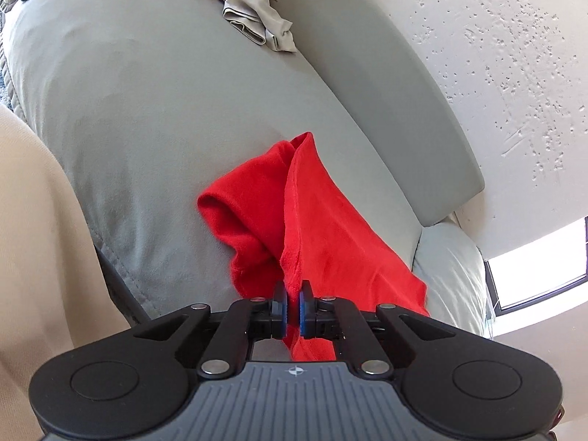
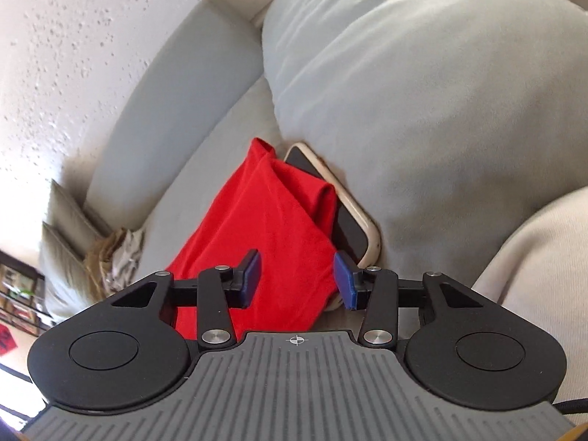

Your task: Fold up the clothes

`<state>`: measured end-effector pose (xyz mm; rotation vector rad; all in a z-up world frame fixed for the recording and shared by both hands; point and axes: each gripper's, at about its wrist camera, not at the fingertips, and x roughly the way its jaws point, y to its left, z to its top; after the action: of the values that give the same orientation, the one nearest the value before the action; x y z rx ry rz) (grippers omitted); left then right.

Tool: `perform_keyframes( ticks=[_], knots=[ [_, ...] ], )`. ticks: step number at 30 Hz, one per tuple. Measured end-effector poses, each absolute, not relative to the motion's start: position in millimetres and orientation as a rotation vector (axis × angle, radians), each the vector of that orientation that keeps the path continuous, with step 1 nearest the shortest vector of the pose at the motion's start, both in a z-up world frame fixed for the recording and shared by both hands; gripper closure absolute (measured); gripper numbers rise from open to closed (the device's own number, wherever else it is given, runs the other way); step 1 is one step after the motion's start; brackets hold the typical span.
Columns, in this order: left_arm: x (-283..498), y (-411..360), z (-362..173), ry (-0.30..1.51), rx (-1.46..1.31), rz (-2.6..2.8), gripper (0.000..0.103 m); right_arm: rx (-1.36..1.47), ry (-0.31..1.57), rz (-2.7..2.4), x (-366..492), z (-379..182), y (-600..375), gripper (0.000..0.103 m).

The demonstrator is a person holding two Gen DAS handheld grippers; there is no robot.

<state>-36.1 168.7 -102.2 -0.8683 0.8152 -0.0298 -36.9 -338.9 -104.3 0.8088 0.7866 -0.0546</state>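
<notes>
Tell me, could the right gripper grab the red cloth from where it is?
Probably yes: the right gripper is open, its fingers straddling the red cloth with nothing between. A cream-cased phone lies partly under the cloth's edge.

Each black gripper (image 1: 293,299) (image 2: 297,281) has blue pads, silver screws, ribbed grey base.

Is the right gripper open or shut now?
Open. In the right wrist view the right gripper has its blue pads set wide apart, with the red garment showing in the gap; neither pad pinches it.
</notes>
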Motion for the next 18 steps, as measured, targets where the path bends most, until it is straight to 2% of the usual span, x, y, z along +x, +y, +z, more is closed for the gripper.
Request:
perform_keyframes(
  ticks=[3,7,11,15,16,18],
  knots=[
    [-36,168,-105,0.823,-0.869,-0.029,0.100,0.712,0.829,-0.044,-28,-108,-334,0.056],
    [-34,168,-105,0.822,-0.862,-0.031,0.100,0.585,0.857,-0.030,-18,-108,-322,0.063],
    [-33,167,-105,0.826,-0.853,-0.030,0.100,0.344,0.889,-0.006,-11,-105,-296,0.076],
    [-32,166,-108,0.834,-0.847,-0.031,0.100,0.037,0.879,-0.032,-14,-105,-263,0.083],
    [-32,166,-108,0.837,-0.844,-0.033,0.100,-0.001,0.875,-0.038,-15,-106,-260,0.090],
    [-31,166,-106,0.843,-0.834,-0.039,0.100,-0.012,0.871,-0.037,-16,-106,-257,0.094]
  ],
)
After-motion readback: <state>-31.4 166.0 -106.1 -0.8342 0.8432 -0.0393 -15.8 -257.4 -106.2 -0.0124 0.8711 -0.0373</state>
